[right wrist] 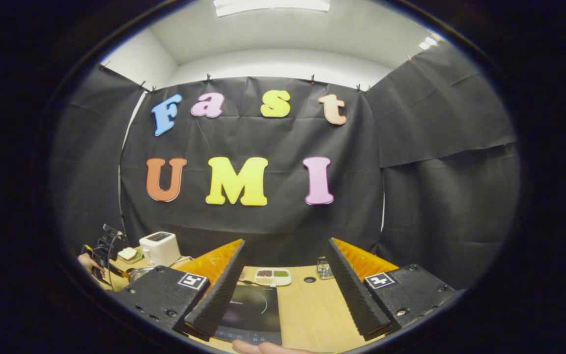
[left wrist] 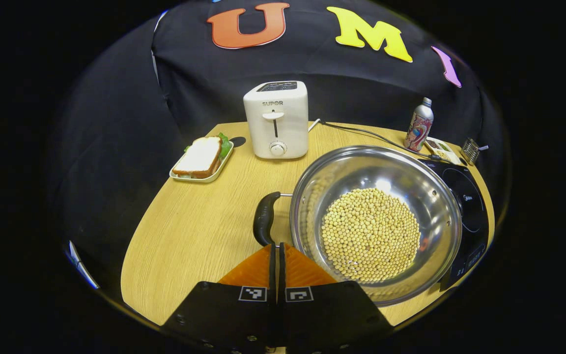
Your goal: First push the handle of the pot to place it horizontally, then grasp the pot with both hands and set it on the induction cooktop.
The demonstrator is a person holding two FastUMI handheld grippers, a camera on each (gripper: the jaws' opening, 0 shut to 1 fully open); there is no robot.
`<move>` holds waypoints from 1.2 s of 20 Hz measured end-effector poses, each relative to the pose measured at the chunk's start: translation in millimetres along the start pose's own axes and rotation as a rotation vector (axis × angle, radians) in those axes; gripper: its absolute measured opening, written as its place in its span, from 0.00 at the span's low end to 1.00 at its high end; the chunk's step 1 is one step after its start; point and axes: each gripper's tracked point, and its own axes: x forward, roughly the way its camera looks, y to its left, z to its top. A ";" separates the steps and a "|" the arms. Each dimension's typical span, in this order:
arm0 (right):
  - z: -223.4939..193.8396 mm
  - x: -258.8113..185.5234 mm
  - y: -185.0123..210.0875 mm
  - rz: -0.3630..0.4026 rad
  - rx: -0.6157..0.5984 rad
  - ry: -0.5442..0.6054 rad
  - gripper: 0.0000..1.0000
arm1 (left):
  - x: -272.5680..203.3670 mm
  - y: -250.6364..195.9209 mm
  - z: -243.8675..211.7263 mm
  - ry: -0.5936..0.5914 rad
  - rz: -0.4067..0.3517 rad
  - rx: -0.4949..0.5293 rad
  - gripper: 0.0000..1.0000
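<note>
1. One pot [left wrist: 376,223], a wide steel bowl shape with a layer of soybeans [left wrist: 370,235] on the bottom; it sits on the wooden table [left wrist: 184,231], its right edge touching or overlapping the induction cooktop [left wrist: 467,206].
2. My left gripper [left wrist: 277,255] has its fingers pressed together with nothing between them, tips right at the lower end of the black handle [left wrist: 265,219].
3. My right gripper [right wrist: 285,280] is spread wide and holds nothing; it is raised, with the cooktop surface between its fingers.
4. Handling guess: polished steel, so slippery and rigid; the beans add weight and will slide if the pot tips. Keep it level.
5. Hold points: the handle on my left side looks grippy; for the right side I would take the far rim or a second handle, but I cannot tell if there is one.
6. Around: toaster [left wrist: 276,119] and its cord [left wrist: 376,137] behind the pot, sandwich tray [left wrist: 203,160] far left, bottle [left wrist: 419,125] and a small snack dish [left wrist: 440,148] near the cooktop's back edge.
7. The cord near the cooktop is the likeliest snag; the rest sits well apart.
</note>
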 end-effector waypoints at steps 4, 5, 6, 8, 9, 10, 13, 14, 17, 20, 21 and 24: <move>-3.1 1.9 6.0 0.001 -0.001 0.008 1.00 | -7.4 2.4 0.8 -0.017 0.003 -0.031 0.00; -4.7 2.7 8.7 0.003 -0.002 0.010 1.00 | -12.6 -0.2 3.0 -0.033 -0.009 -0.041 0.00; -6.0 3.8 11.6 0.003 -0.005 0.013 1.00 | -19.5 -4.1 7.4 -0.059 -0.026 -0.047 0.00; -11.5 5.1 17.2 0.002 -0.016 0.022 1.00 | -38.5 -17.7 18.5 -0.131 -0.084 -0.061 0.00; -14.8 5.3 21.2 0.003 -0.021 0.029 0.98 | -49.7 -21.0 22.1 -0.162 -0.102 -0.070 0.05; -18.9 6.1 25.3 0.006 -0.023 0.038 1.00 | -61.0 -23.2 26.7 -0.197 -0.107 -0.074 0.27; -32.8 6.9 39.5 0.015 -0.023 0.067 1.00 | -96.7 -26.4 44.0 -0.327 -0.100 -0.073 0.66; -36.5 7.1 41.5 0.007 -0.015 0.075 1.00 | -106.5 -30.6 47.4 -0.360 -0.114 -0.073 0.55; -55.0 10.9 59.0 0.020 -0.001 0.128 1.00 | -132.7 -37.5 52.1 -0.425 -0.133 -0.088 0.98; -72.2 21.3 82.7 0.058 0.018 0.180 0.98 | -146.2 -33.6 56.3 -0.452 -0.133 -0.091 0.98; -79.1 25.9 89.1 0.062 0.019 0.193 1.00 | -145.3 -36.2 56.8 -0.450 -0.141 -0.095 0.98; -101.1 44.1 112.1 0.065 0.008 0.235 0.98 | -135.8 -25.2 56.1 -0.431 -0.135 -0.092 0.98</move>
